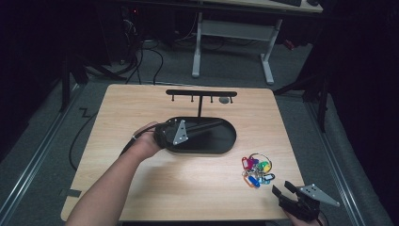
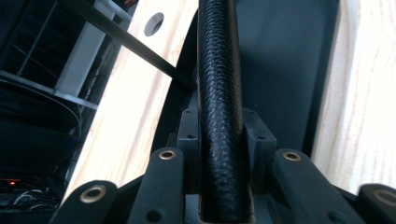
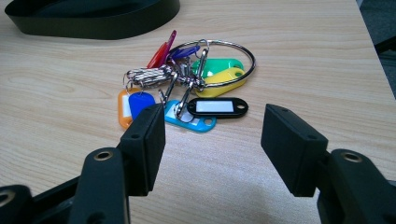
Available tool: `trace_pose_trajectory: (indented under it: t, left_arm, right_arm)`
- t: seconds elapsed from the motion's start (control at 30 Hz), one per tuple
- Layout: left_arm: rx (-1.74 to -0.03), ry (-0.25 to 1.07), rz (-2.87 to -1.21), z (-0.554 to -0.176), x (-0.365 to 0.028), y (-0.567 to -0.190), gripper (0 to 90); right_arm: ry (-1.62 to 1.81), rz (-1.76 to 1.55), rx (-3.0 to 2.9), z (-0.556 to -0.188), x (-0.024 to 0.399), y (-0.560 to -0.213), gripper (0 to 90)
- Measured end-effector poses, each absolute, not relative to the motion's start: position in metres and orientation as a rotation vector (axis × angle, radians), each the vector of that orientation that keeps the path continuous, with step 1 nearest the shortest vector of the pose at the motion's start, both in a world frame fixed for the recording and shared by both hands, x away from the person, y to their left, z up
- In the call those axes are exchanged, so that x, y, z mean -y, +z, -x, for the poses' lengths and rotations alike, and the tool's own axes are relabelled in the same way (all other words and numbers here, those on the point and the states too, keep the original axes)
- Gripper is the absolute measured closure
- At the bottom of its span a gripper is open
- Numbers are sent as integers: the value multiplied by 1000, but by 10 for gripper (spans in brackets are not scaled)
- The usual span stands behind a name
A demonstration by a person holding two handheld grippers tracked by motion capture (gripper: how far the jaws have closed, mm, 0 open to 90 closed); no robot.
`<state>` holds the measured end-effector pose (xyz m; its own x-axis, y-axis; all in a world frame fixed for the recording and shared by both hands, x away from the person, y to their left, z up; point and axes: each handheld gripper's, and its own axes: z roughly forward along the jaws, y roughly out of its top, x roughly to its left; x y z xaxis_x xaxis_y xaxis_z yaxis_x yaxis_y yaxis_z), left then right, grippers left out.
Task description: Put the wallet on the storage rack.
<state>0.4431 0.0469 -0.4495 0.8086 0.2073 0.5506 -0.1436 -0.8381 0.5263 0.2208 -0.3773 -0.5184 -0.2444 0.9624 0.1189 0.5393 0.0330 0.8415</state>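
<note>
A black oval tray (image 1: 221, 143) lies mid-table, and a black T-shaped rack (image 1: 201, 93) with small pegs rises from its back. My left gripper (image 1: 197, 128) reaches in from the tray's left end. In the left gripper view its pads (image 2: 259, 135) are shut on the tray's textured black rim (image 2: 219, 70), which runs straight away between them. A bunch of coloured key tags on a metal ring (image 1: 256, 170) lies at the front right. My right gripper (image 1: 283, 189) rests just in front of the key bunch (image 3: 196, 88). That right gripper (image 3: 212, 140) is open with nothing between its jaws.
A round grey hole (image 1: 224, 100) sits in the wooden table (image 1: 141, 183) behind the rack. The table's front-right corner is close under my right gripper. Beyond the table stand a white-legged desk (image 1: 235, 33) and floor cables (image 1: 141, 61).
</note>
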Motion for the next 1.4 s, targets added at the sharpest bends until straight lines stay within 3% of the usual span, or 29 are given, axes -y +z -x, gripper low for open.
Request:
trace_pose_trajectory:
  t: [0.7,1.1,1.4]
  left_arm:
    - [34,891,-2490,-469,-28,-462,730]
    - [-33,856,-2555,-475,-36,-478,714]
    - [-126,785,-2562,-474,-39,-474,618]
  right_arm:
    - [1124,-1525,-1832,-221,377,-520,406]
    - [1119,-1532,-1839,-222,376,-522,406]
    - [1117,-1529,-1844,-222,375,-522,406]
